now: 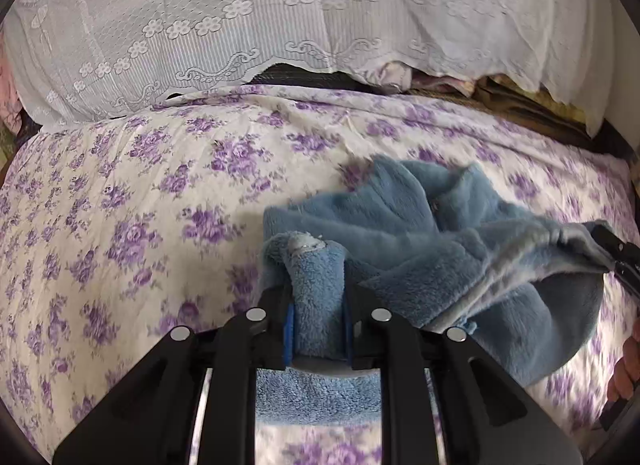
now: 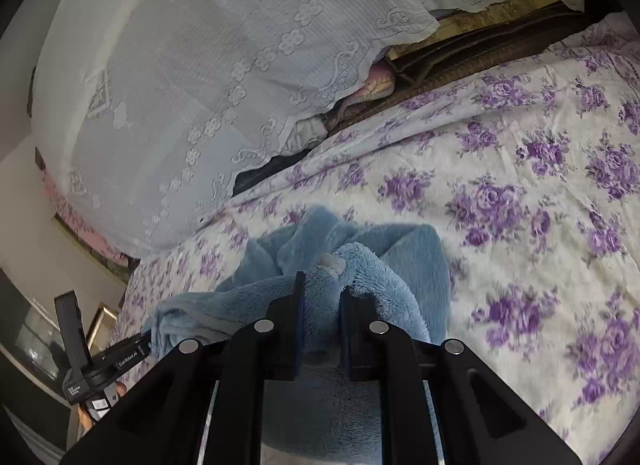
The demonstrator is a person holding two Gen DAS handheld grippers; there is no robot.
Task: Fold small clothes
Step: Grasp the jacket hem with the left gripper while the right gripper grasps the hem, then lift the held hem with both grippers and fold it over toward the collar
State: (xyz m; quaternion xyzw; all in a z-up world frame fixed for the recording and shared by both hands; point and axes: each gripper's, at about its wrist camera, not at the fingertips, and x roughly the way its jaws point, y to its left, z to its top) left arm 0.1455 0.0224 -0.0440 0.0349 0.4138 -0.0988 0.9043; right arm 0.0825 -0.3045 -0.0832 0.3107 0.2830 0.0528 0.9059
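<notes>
A small blue fleece garment hangs bunched between both grippers above a bed with a purple-flowered sheet. My left gripper is shut on one thick edge of the garment. My right gripper is shut on another edge of the same garment. The right gripper's fingers show at the right edge of the left wrist view, pinching the cloth. The left gripper shows at the lower left of the right wrist view, holding the cloth's far corner.
A white lace cover drapes over a pile at the back of the bed, with folded blankets under its edge. The flowered sheet spreads to the right. The bed's left edge and a floor area lie lower left.
</notes>
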